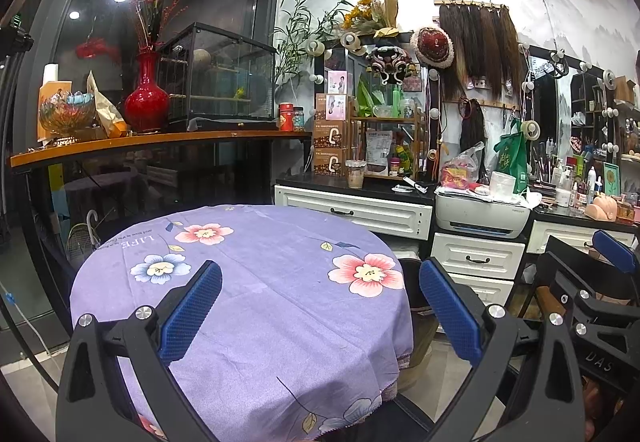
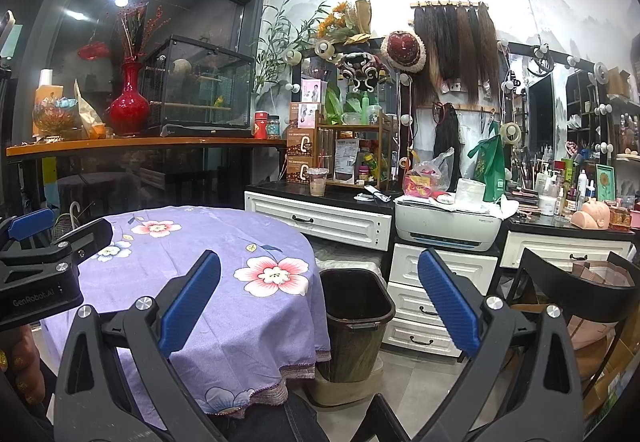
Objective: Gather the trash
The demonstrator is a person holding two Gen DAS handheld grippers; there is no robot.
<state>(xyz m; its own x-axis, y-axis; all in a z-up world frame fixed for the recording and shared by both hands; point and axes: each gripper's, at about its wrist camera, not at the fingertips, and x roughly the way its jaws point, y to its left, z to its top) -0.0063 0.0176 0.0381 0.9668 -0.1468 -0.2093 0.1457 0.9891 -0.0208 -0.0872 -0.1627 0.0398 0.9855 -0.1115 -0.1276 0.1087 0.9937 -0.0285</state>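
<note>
Both claws stand wide apart and hold nothing. The left claw (image 1: pixel 320 314) hangs over the near half of a round tabletop (image 1: pixel 256 306) covered by a purple cloth printed with pink and blue flowers; in its own view the blue pads sit at about 8 and 4 o'clock. The right claw (image 2: pixel 320 312) is held just off the tabletop's right edge, with the left claw visible at 9 o'clock in the right wrist view. Straight ahead between the right claw's fingers, near the picture's centre, a dark trash bin (image 2: pixel 354 318) stands upright on the tiled floor, just beside the cloth's hanging edge and in front of the white drawers (image 2: pixel 424 306). A white printer (image 2: pixel 446 224) sits above those drawers at about 1 o'clock. A red vase (image 1: pixel 146 98) stands on the wooden shelf at 10 o'clock.
</note>
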